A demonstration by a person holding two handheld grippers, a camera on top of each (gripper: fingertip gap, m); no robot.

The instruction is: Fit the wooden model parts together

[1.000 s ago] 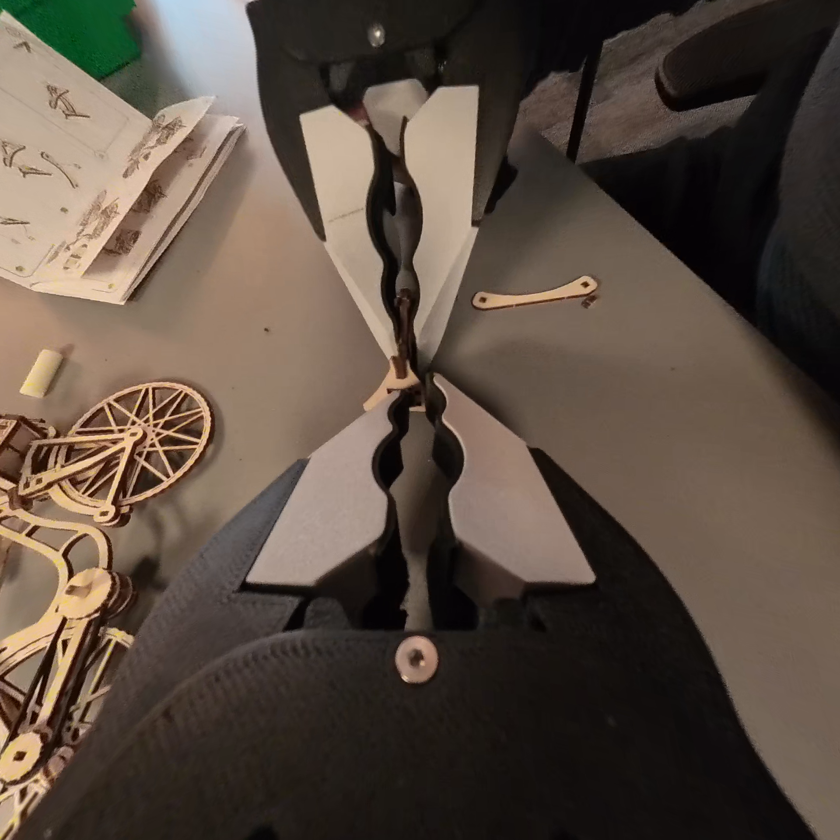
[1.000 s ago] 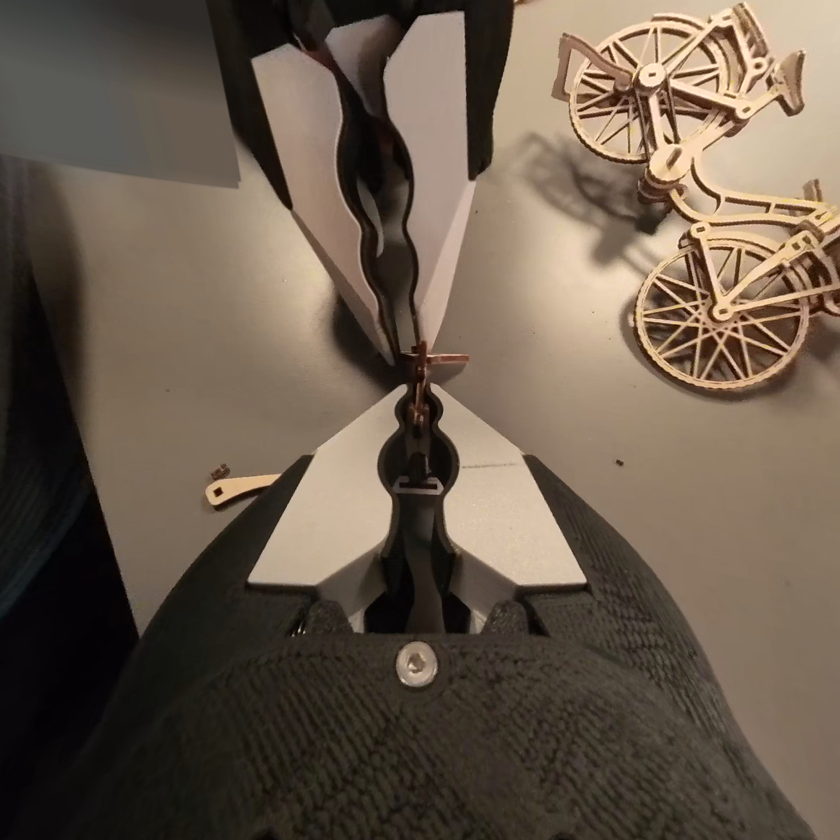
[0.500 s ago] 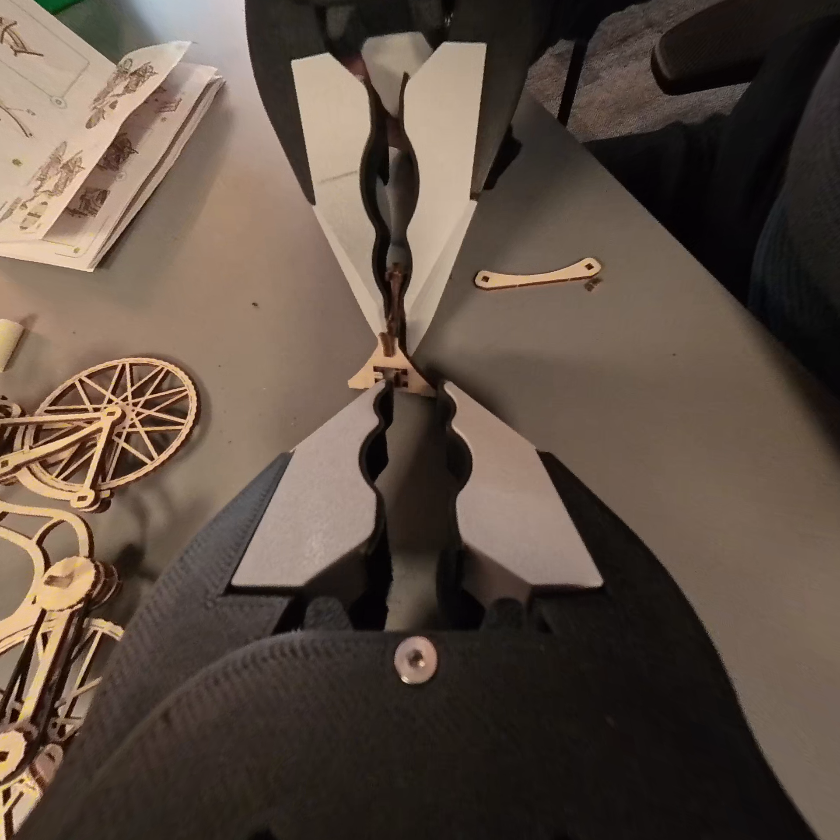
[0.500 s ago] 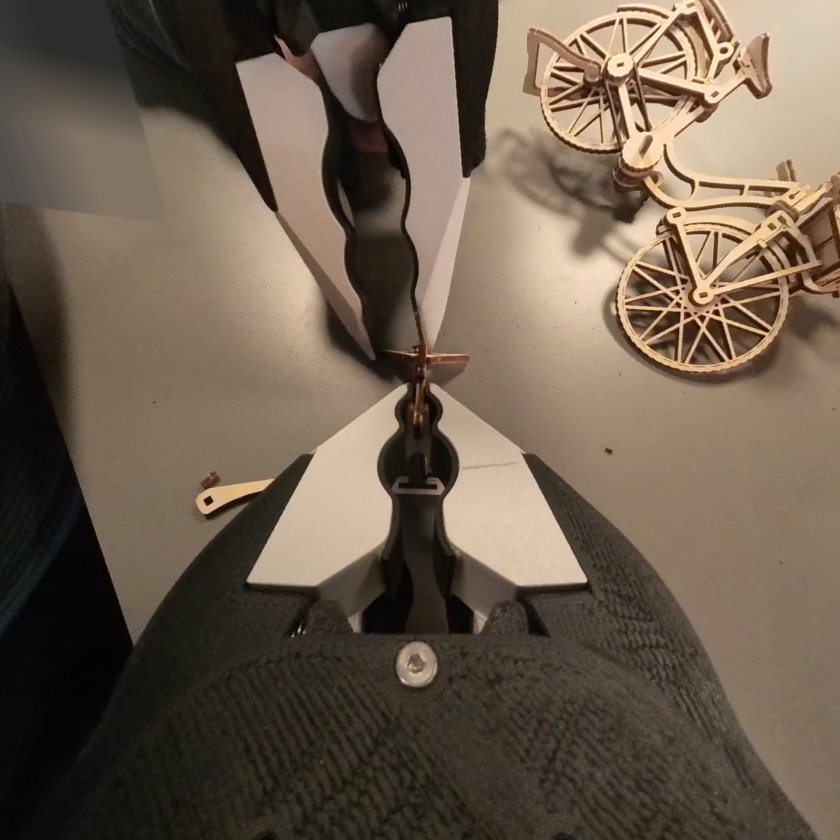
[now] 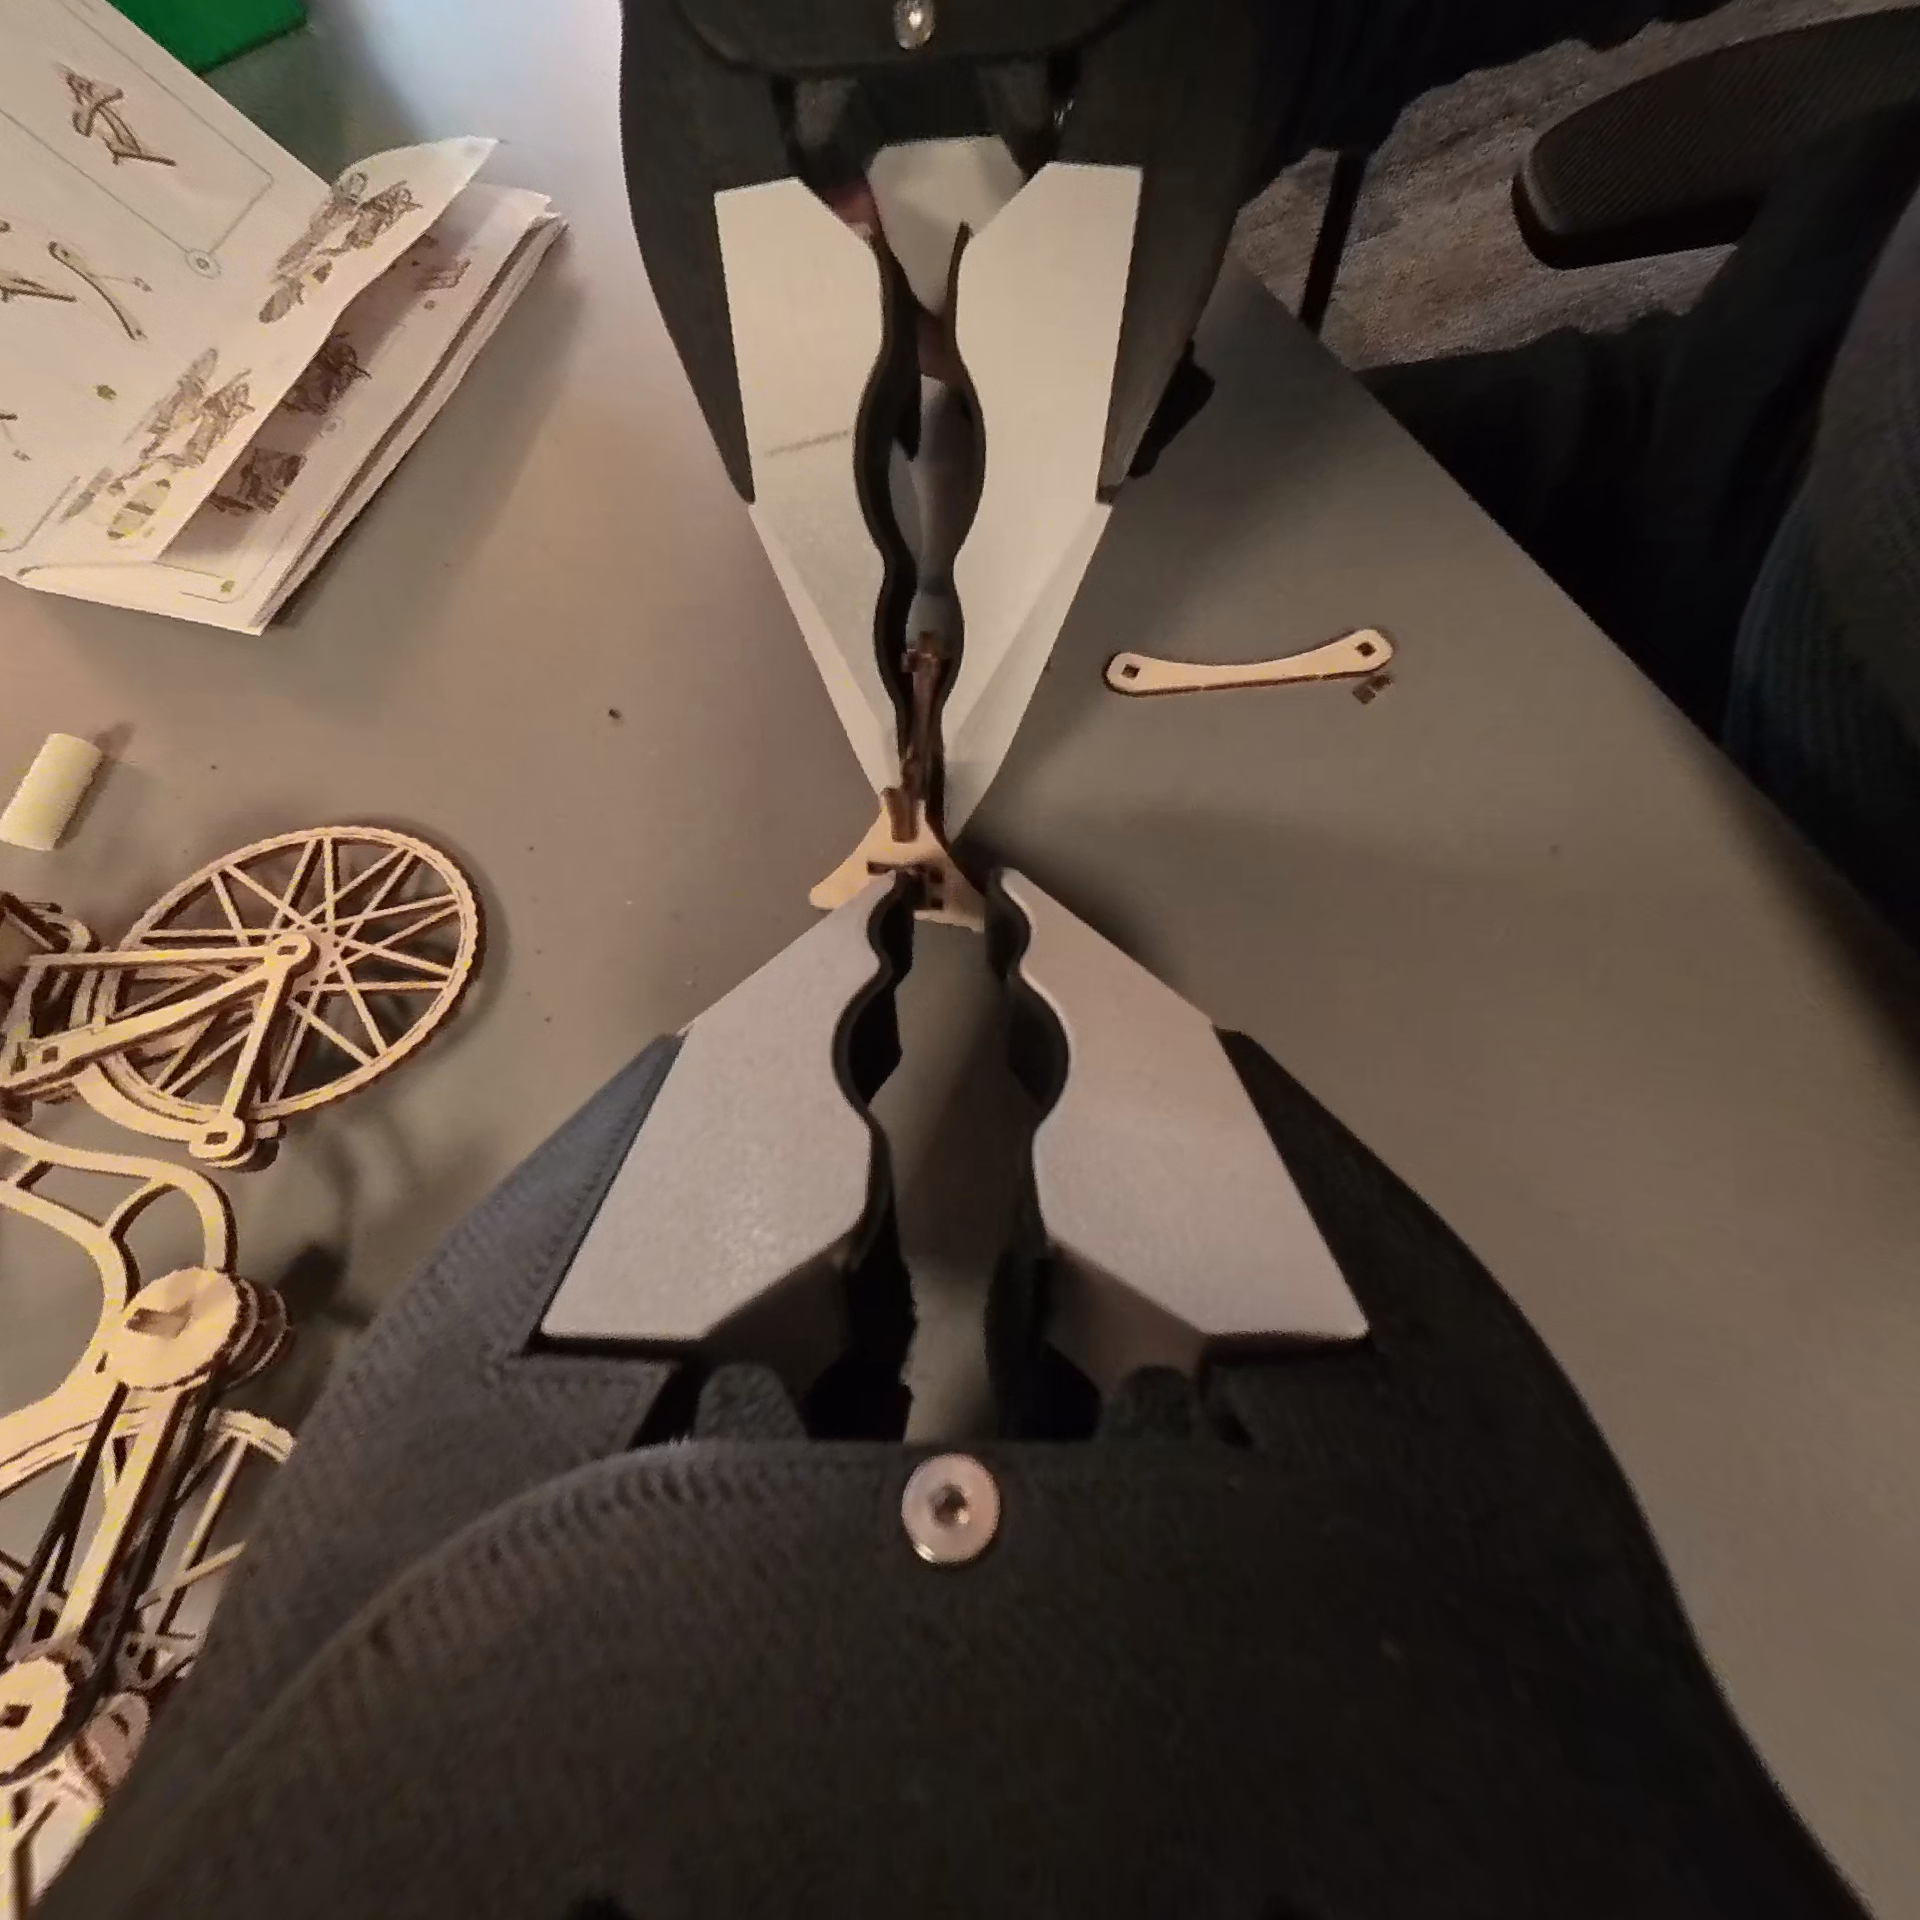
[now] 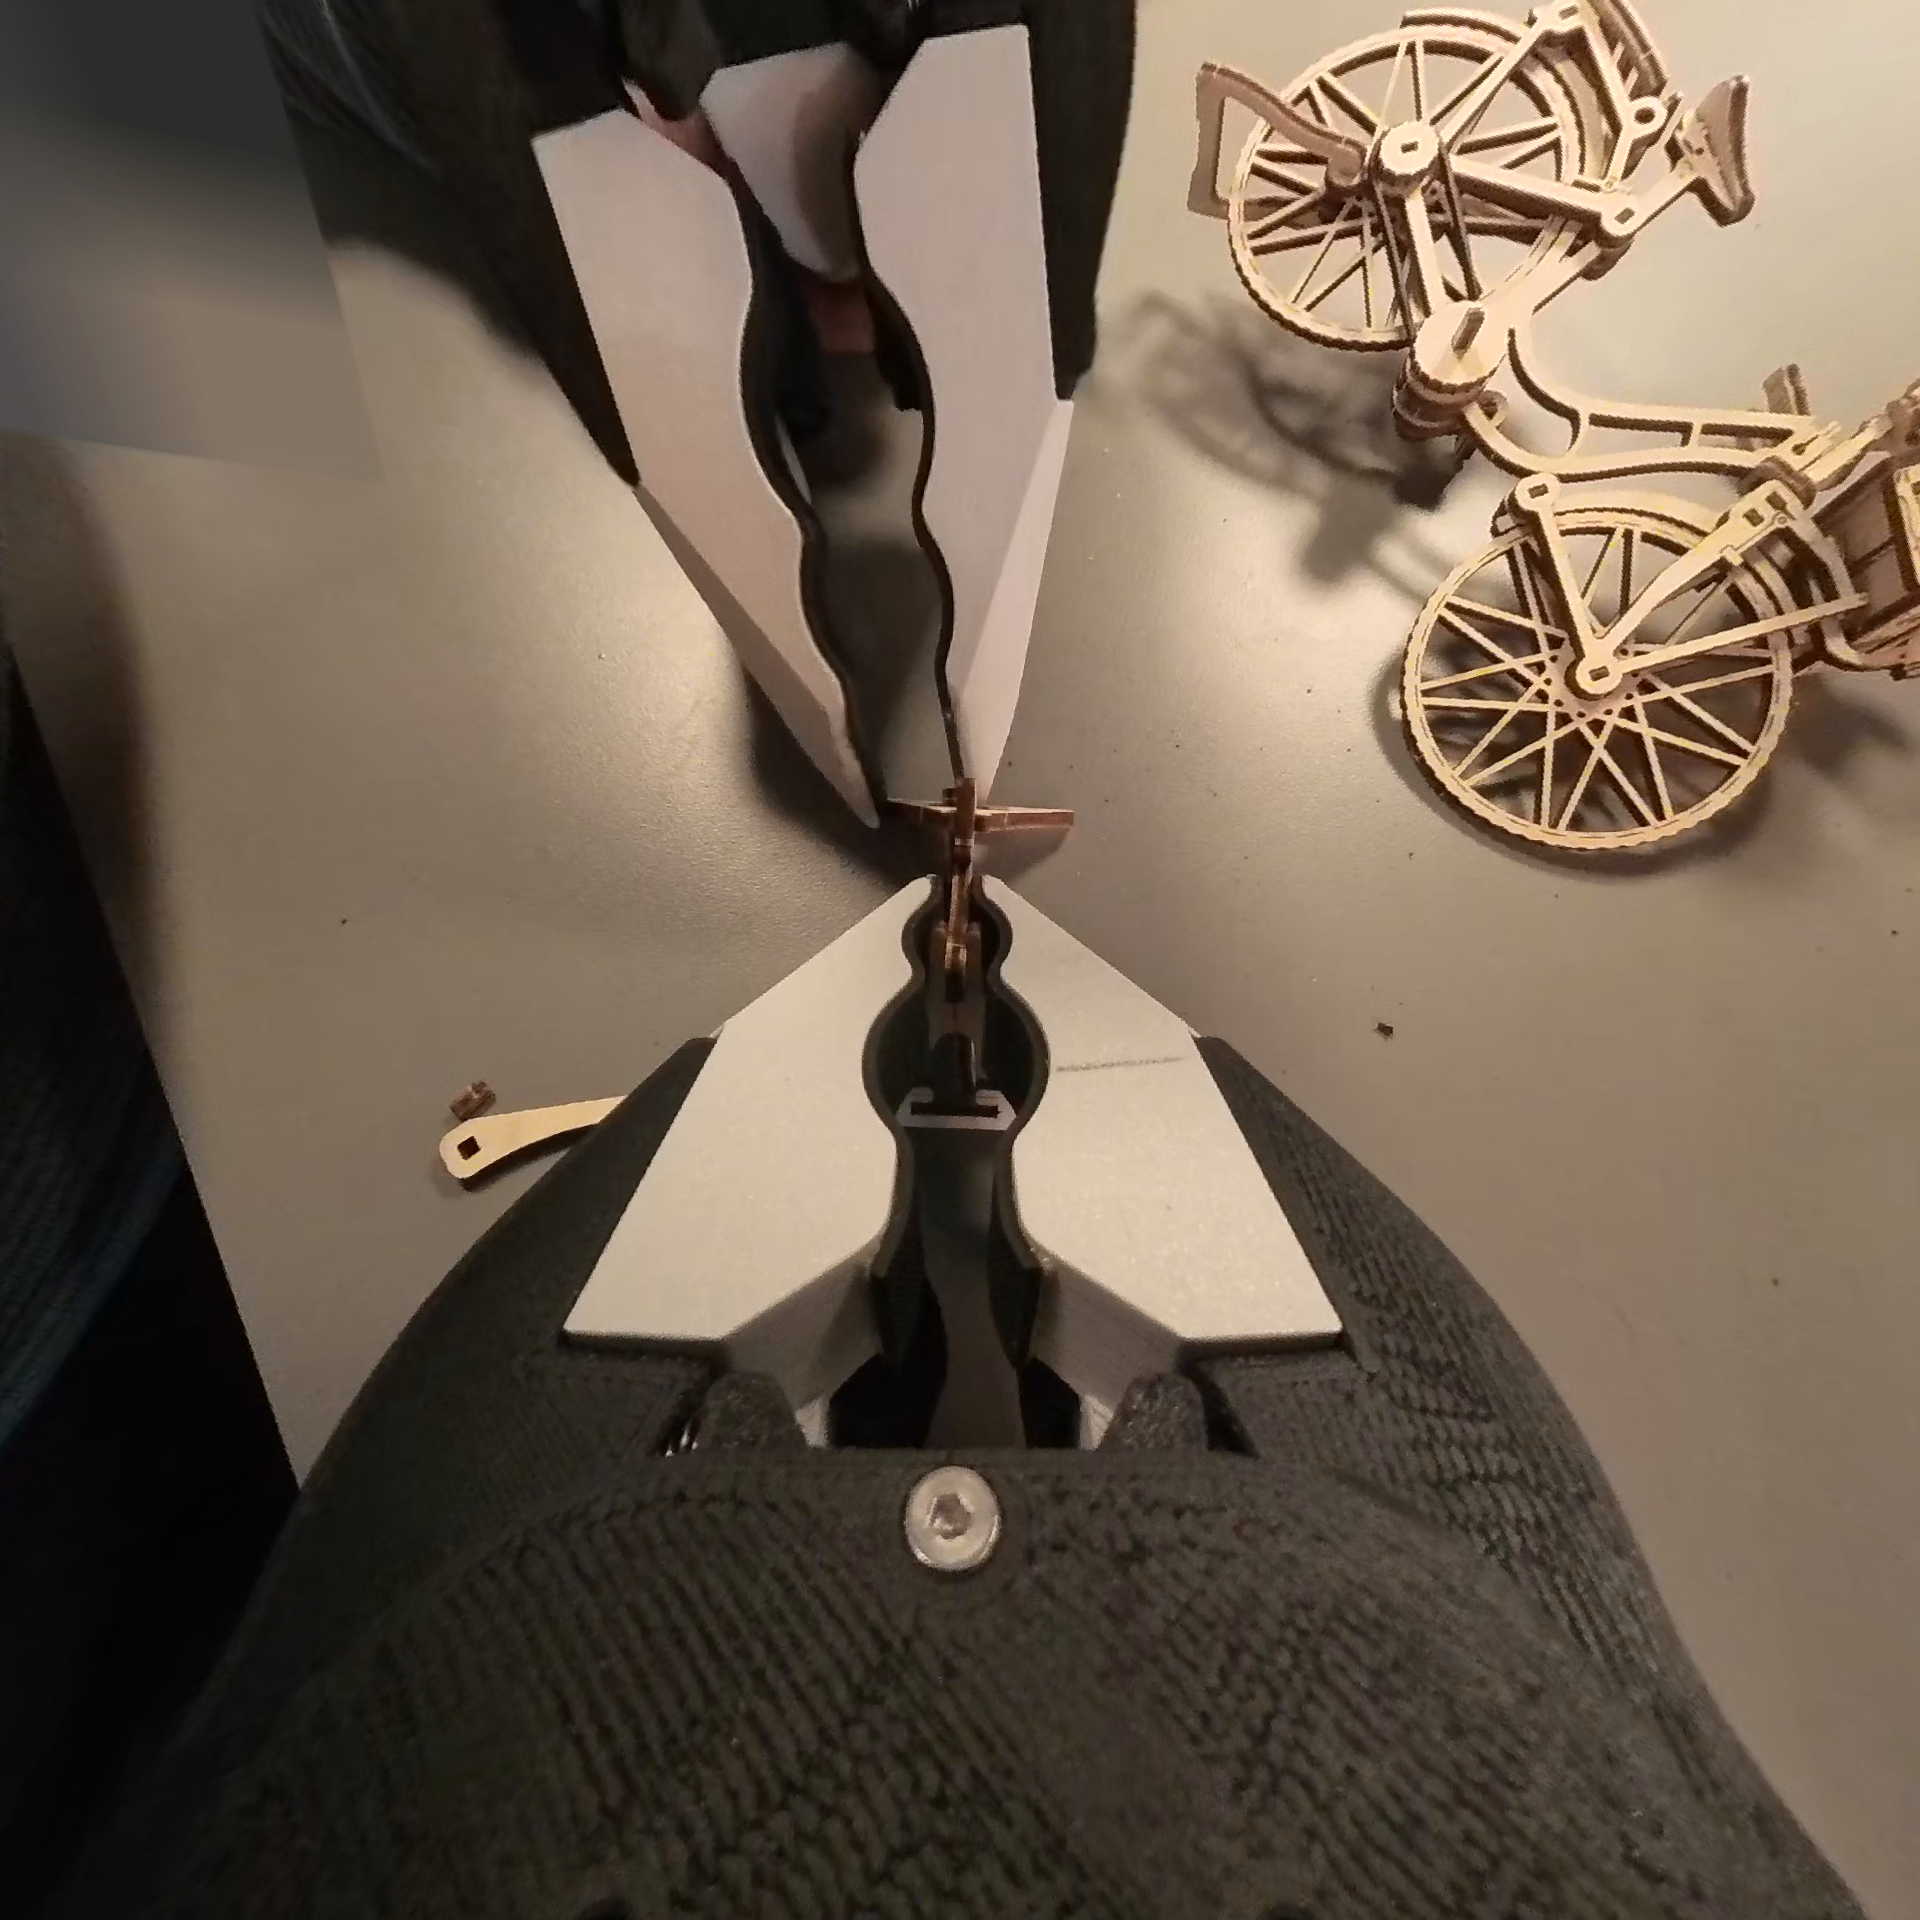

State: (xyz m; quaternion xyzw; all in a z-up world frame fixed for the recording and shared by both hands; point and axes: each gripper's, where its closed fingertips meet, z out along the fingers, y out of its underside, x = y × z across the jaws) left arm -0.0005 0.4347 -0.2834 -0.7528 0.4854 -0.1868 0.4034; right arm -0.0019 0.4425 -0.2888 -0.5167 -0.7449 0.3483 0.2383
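Wooden part (image 6: 961, 831) stays pinched in the right gripper (image 6: 961, 883); the left gripper (image 5: 940, 904) has spread wider, empty.

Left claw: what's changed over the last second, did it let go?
The left claw opened, releasing the small crosspiece, which stays on the stem. The right claw stays shut on that stem. The bicycle model and loose strip haven't moved.
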